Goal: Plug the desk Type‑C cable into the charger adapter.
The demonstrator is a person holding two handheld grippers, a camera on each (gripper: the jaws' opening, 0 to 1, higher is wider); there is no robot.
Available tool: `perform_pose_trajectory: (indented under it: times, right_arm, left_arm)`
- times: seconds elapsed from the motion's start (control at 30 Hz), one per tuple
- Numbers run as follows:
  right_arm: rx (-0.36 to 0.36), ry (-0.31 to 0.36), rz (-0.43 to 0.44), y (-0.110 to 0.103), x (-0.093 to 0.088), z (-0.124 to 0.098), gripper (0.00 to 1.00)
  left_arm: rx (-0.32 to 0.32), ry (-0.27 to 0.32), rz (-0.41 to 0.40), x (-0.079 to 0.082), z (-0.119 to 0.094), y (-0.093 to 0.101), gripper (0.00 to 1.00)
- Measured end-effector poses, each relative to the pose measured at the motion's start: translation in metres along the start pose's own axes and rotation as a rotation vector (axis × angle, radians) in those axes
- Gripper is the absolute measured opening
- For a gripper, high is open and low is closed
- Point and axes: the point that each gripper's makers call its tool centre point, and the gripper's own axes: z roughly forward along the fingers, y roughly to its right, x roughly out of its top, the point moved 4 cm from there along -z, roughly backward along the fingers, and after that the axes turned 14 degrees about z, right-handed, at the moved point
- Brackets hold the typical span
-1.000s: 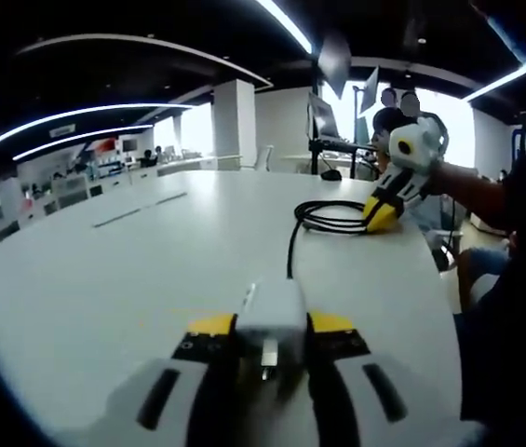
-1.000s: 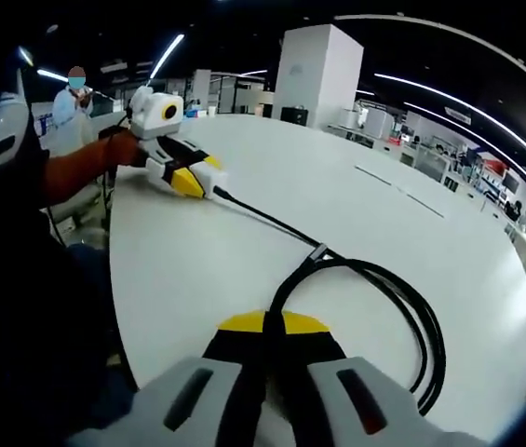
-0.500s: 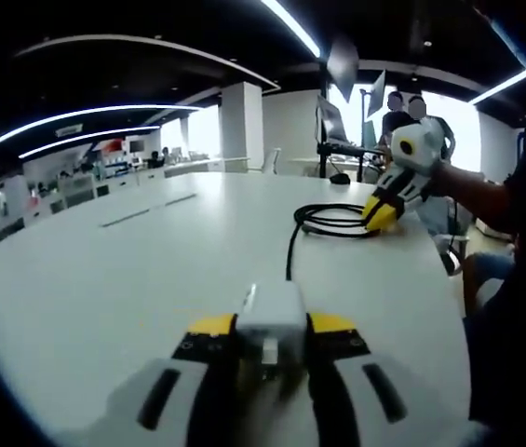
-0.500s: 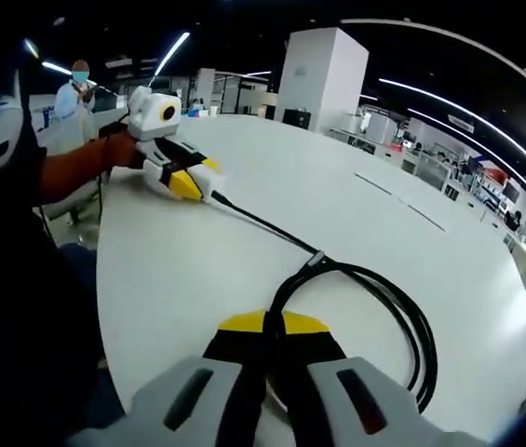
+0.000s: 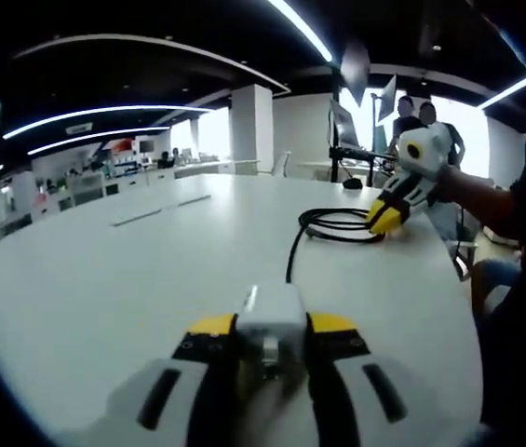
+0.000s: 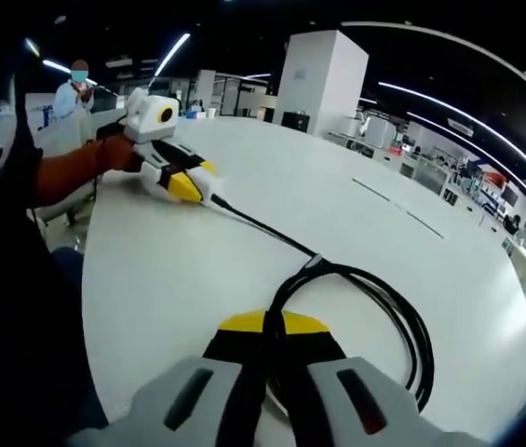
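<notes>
Little has changed in the left gripper view over the last second: the left gripper [image 5: 272, 337] still has its yellow-tipped jaws pinching the adapter [image 5: 273, 312], a small, smooth white block with rounded corners, held at the same spot between them. Only the background has slid a touch, so the hand has drifted, not the things. The cable [image 5: 335, 226], thin, black and limp, runs from the adapter's far face across the glossy white table [image 5: 104, 279] to a loose coil, where the right gripper [image 5: 385, 217] sits on it. From this I judge the plug already looks seated, or very nearly so, though the joint itself is hidden behind the block. In the right gripper view, the right gripper [image 6: 273, 328] keeps its jaws pressed onto a strand of the cable [image 6: 356, 275], which loops out in a flat oval to the right and then runs straight, past a small grey collar, to the left gripper [image 6: 186, 182] well away at the table's [image 6: 430, 251] near edge. That gripper has shifted slightly up and left, and the straight run lies taut enough that any further pull could strain the plug.
</notes>
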Motion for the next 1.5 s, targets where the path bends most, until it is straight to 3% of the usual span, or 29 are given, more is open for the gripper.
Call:
perform_pose_trajectory:
  times: [1.5]
  right_arm:
    - [-0.054,0.068,0.016,0.033,0.037,0.044,0.02]
  left_arm:
    - [0.078,0.002,-0.044,0.003,0.029,-0.048,0.26]
